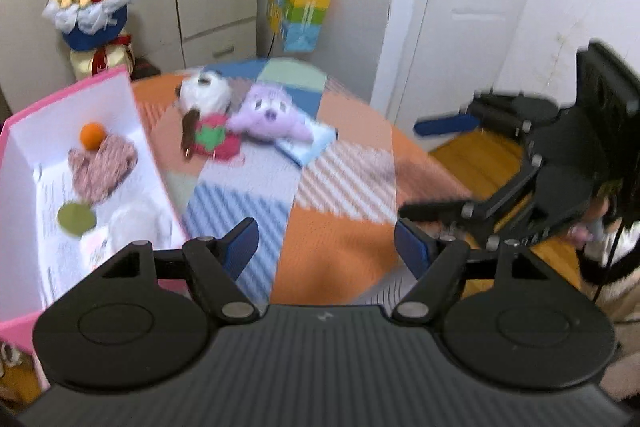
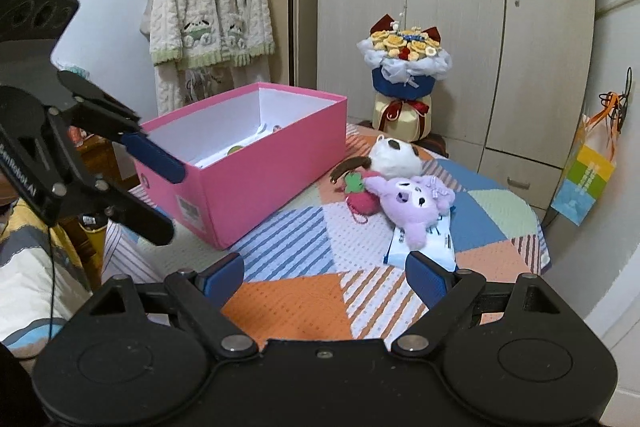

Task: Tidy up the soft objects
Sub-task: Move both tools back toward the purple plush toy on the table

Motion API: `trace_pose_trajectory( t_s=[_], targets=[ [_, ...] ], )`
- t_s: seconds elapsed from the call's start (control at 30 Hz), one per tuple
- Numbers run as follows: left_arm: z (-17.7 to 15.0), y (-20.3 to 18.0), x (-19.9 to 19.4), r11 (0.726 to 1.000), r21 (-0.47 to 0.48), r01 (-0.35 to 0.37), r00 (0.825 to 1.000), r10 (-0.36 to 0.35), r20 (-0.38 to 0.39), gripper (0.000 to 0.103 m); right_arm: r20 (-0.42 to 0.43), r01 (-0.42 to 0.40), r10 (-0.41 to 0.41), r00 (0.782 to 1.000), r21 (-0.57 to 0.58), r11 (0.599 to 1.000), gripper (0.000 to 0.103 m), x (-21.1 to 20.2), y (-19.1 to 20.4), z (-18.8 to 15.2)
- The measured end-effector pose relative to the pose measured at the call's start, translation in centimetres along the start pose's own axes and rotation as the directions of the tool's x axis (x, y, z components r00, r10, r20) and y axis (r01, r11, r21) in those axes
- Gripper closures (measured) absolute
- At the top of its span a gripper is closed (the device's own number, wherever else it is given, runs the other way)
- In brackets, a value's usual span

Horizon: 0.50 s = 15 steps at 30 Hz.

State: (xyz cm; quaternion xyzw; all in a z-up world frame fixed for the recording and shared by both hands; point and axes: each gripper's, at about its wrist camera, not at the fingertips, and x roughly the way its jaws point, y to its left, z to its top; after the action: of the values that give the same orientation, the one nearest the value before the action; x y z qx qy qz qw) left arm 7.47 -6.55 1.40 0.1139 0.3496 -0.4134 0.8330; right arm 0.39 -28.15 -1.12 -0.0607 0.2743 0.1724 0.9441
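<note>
Step in hand: between picks, with both the left hand-held gripper point(image 1: 326, 247) and right hand-held gripper point(image 2: 325, 277) spread apart and empty above the tabletop point(image 2: 288, 303). Purple plush point(image 2: 412, 203), panda plush point(image 2: 394, 153) and strawberry plush point(image 2: 360, 199) lie touching in a cluster beside the pink box point(image 2: 256, 179), which already holds several soft items. Next move likely calls for reaching forward to the cluster and closing on one toy only.

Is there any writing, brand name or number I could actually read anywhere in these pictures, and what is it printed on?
Almost nothing reads cleanly.
Left gripper: white lettering along its side, roughly "...boLAI"; start cut off.
Pink box: square code label on its side, too small.
Paper lining inside the box: lines of print, blurred.
Blue-and-white packet under the purple plush: dark marks, too small.
Colourful gift bag: white characters, illegible.
</note>
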Motion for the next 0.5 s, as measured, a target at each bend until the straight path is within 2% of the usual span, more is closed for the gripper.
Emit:
trace_pose_trajectory(
  t_s=[0.1, 0.3, 0.5],
  targets=[
    [0.9, 0.0, 1.3, 1.0, 0.015, -0.009, 0.999, 0.008, 0.05, 0.029, 0.026, 0.013, -0.013, 1.0, -0.012, 1.0, 0.012, 0.8, -0.8, -0.2],
    [2.8, 0.1, 5.2, 1.0, -0.005, -0.029, 0.995, 0.029, 0.097, 0.029, 0.063, 0.049, -0.048, 0.997, -0.017, 0.999, 0.012, 2.9, -3.0, -0.3],
    [5.8, 0.8, 9.6, 0.994, -0.082, -0.074, 0.991, 0.082, 0.102, 0.029, 0.021, 0.015, -0.015, 1.0, 0.026, 1.0, 0.012, 7.1, -5.5, -0.4]
  ],
)
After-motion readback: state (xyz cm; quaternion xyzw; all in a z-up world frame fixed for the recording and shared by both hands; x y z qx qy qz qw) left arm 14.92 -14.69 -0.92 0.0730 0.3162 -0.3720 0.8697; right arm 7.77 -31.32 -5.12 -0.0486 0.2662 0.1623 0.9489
